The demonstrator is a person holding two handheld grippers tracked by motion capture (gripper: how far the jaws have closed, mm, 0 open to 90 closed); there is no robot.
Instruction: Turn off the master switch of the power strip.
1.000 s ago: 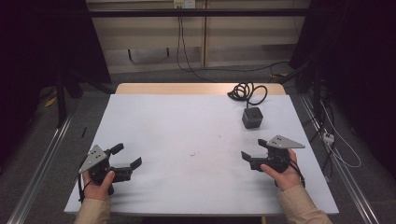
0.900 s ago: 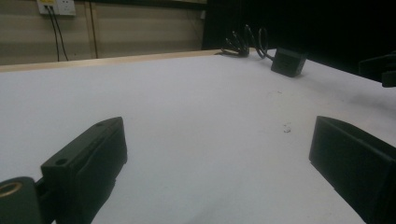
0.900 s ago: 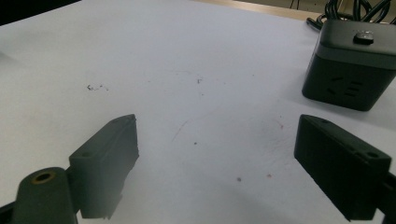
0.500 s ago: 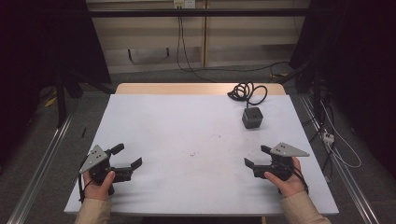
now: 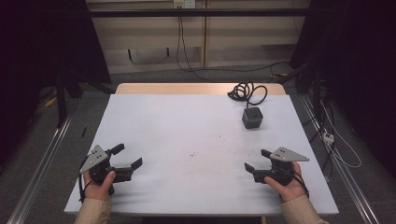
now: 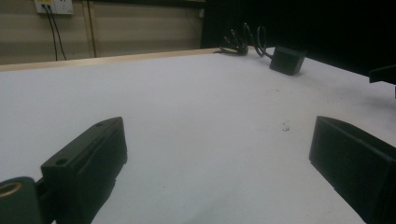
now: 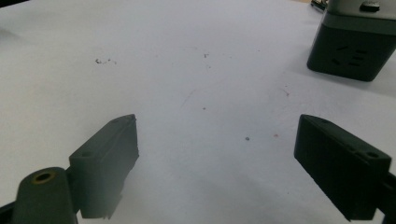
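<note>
White table [image 5: 196,126]; left gripper [image 5: 126,158] and right gripper [image 5: 256,159] rest at its near edge, jaws wide, holding nothing; dark cube [image 5: 252,117] beyond, its coiled cable [image 5: 247,91] partly indistinct against shadow.

Left hand-held gripper [image 5: 125,157] near table's [image 5: 187,126] left front, right hand-held gripper [image 5: 255,160] right front, cube [image 5: 252,117] behind it, coiled cable [image 5: 247,91] farther back.

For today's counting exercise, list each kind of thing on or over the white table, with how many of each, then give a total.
Gripper: 2, the left gripper and the right gripper, both open
Dark grey cube-shaped box: 1
Coiled black cable: 1
Total: 4
</note>
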